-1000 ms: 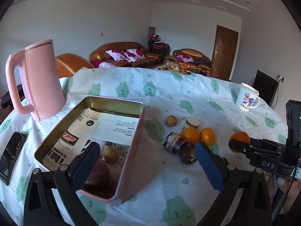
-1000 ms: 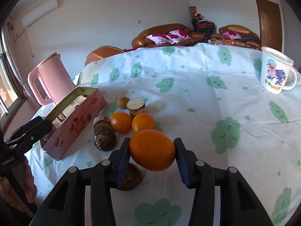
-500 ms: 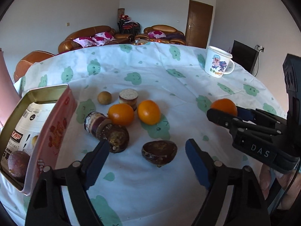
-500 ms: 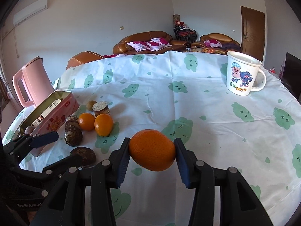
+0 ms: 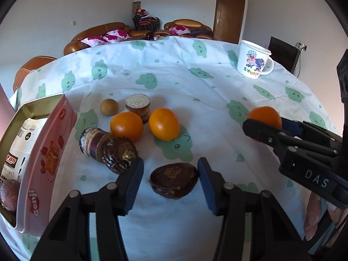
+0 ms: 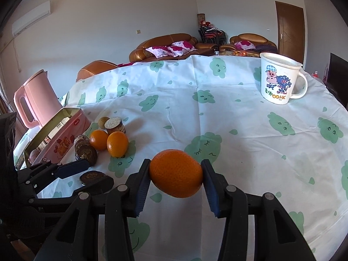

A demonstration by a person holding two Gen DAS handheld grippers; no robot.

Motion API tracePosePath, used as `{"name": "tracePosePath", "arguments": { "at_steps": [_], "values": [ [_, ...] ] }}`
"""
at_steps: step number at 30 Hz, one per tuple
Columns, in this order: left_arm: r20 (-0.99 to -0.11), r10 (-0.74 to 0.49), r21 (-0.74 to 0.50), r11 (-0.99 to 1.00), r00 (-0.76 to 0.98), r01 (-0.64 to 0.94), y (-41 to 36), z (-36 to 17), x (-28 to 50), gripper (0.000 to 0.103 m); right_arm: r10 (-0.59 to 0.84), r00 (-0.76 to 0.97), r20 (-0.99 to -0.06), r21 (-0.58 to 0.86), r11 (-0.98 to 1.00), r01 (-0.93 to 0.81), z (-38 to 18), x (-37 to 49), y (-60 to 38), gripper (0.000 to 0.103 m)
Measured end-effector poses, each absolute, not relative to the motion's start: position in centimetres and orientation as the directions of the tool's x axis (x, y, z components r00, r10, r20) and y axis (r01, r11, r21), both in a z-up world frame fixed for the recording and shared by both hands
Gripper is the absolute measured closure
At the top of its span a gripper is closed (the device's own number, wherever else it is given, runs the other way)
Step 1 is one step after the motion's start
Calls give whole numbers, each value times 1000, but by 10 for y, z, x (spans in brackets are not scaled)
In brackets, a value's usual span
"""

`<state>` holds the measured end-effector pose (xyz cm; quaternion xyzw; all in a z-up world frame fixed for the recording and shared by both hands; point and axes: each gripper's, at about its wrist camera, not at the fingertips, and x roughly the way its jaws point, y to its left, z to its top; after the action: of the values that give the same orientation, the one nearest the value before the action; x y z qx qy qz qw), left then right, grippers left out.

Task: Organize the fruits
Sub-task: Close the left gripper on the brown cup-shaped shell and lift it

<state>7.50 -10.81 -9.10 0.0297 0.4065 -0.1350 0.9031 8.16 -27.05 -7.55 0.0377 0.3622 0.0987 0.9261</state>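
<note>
Right wrist: jaws clamping orange (image 6: 176, 173).

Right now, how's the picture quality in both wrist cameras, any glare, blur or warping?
Left wrist view: sharp, strong fisheye bowing the table edge, dark vignette corners, a bright sheen on the two oranges. Right wrist view: equally sharp, same barrel warp and black corners, soft shadows on the cloth, the held orange evenly lit.

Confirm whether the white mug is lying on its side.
No, the white mug stands upright on the tablecloth, handle to the right.
</note>
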Motion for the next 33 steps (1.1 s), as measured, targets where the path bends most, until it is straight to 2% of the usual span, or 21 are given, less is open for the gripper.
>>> {"name": "tracePosePath", "arguments": {
  "at_steps": [6,9,17,22,33],
  "values": [
    [-772,-225,-66,958,594,278,-111,-97,79,56,204,709,-675,128,979,-160,-77,84,-268,55],
    [-757,-238,-71,956,609,285,-111,-94,76,57,208,714,-668,137,978,-157,-77,83,-270,55],
    [-639,-251,-85,963,727,257,-98,-73,59,57,233,733,-639,145,972,-182,-72,77,-270,55],
    [-558,-221,-39,970,800,240,-98,-59,49,57,245,754,-610,146,970,-196,-68,72,-271,55],
    [-508,-182,-23,980,842,197,-90,-54,48,57,247,805,-540,120,969,-216,-58,58,-269,55]
  ]
}}
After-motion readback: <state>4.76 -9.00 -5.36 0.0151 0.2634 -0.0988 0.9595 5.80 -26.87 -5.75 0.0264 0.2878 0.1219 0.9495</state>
